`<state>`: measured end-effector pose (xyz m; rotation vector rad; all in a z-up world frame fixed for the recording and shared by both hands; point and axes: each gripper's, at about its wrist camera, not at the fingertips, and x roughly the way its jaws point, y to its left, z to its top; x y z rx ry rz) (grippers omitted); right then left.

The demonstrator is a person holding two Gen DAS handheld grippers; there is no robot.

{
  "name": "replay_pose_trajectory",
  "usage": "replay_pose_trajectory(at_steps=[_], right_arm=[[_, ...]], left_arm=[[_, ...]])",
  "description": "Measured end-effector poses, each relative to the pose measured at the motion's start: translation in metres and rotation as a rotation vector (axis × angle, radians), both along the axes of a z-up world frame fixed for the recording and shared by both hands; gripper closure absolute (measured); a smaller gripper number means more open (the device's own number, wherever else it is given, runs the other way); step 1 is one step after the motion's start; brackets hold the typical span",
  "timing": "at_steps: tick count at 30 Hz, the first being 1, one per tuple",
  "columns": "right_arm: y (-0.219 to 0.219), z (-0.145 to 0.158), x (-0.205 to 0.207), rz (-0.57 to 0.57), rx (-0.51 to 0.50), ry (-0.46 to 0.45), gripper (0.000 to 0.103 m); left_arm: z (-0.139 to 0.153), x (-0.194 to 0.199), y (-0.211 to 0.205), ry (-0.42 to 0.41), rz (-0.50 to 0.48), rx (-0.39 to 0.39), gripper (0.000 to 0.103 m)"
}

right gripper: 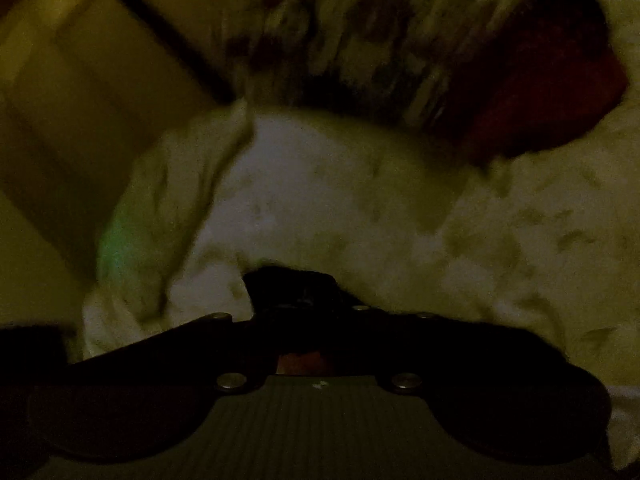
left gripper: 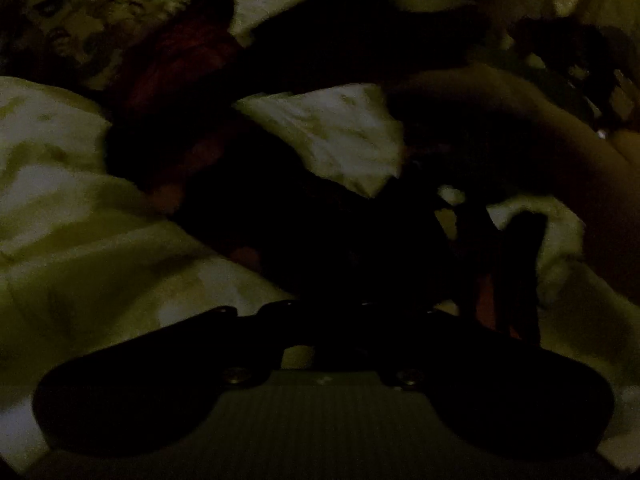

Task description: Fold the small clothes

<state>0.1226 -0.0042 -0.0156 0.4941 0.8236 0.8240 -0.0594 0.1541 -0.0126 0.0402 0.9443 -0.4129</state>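
Darkness is the main risk: the left gripper (left gripper: 320,308) has its tongs together at the dark crumpled garment (left gripper: 300,220) on the pale flowered bedsheet (left gripper: 80,220), the right gripper's (right gripper: 294,292) tongs cannot be read, so either may pinch sheet or nothing and spoil the fold.

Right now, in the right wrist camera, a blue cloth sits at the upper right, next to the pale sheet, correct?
Not blue. The cloth at the upper right, next to the pale sheet, is dark red, as the right wrist view shows.
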Motion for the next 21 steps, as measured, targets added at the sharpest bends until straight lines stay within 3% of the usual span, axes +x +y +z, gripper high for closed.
replay_pose_trajectory(at_steps=[5,9,14,21], right_arm=[[-0.104,0.046,-0.027,-0.266,0.19,-0.031,0.093],[-0.168,0.092,-0.075,-0.387,0.368,-0.091,0.093],[-0.197,0.172,-0.143,-0.427,0.412,-0.29,0.093],[-0.201,0.27,-0.236,-0.397,0.456,-0.592,0.093]], left_arm=[[0.041,0.022,0.007,-0.122,0.037,-0.019,0.099],[0.091,0.039,0.003,-0.271,0.076,-0.036,0.099],[0.17,0.04,-0.009,-0.485,0.119,-0.099,0.099],[0.279,-0.008,-0.029,-0.761,0.053,-0.17,0.099]])
